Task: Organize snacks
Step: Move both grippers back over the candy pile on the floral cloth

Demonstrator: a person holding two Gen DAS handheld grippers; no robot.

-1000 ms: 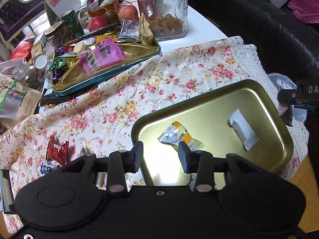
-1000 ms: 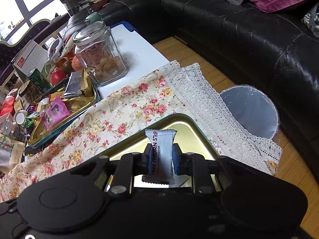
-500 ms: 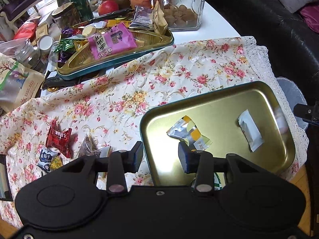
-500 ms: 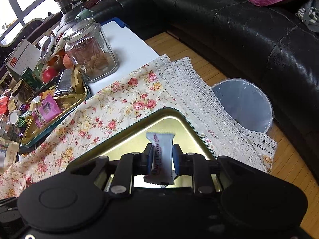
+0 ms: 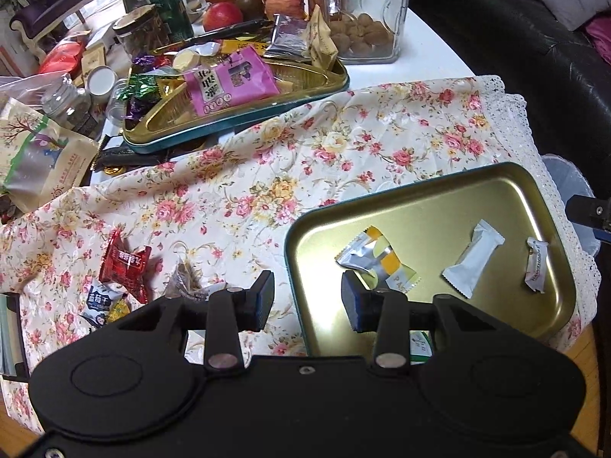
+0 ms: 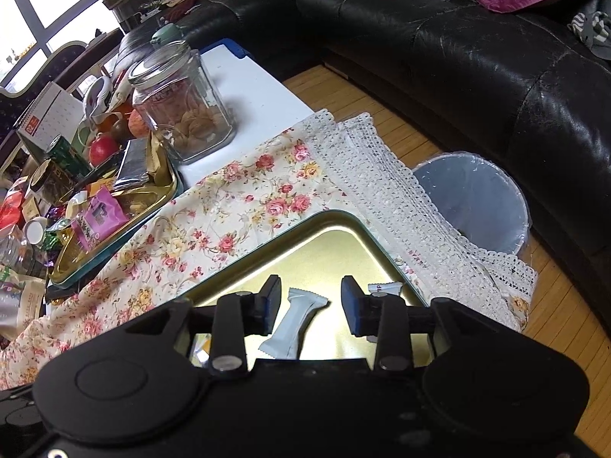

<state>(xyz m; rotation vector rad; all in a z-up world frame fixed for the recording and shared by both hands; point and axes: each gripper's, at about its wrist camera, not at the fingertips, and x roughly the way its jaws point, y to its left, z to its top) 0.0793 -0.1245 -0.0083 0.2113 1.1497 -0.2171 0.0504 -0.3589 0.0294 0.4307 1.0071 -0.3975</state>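
Note:
A gold tray (image 5: 431,206) lies on the floral cloth at the right. In it lie a silver-orange packet (image 5: 376,261), a plain white packet (image 5: 473,253) and a small white hawthorn strip (image 5: 536,265). My left gripper (image 5: 307,297) is open and empty above the tray's left rim. Loose snacks lie on the cloth to its left: a red packet (image 5: 124,263) and a blue-white one (image 5: 101,301). My right gripper (image 6: 309,301) is open and empty over the tray (image 6: 305,244), with the white packet (image 6: 296,324) below it and the hawthorn strip (image 6: 385,288) by its right finger.
A second gold tray (image 5: 244,114) full of snacks, with a pink packet (image 5: 229,80), stands at the back. A glass jar (image 5: 364,11), apples, cans and bags crowd the far table. A bin (image 6: 477,202) stands on the floor beside a black sofa (image 6: 477,57).
My right gripper opened and let go of the hawthorn strip, which now lies at the tray's right end. My left gripper drifted left, bringing the loose snacks on the cloth into view.

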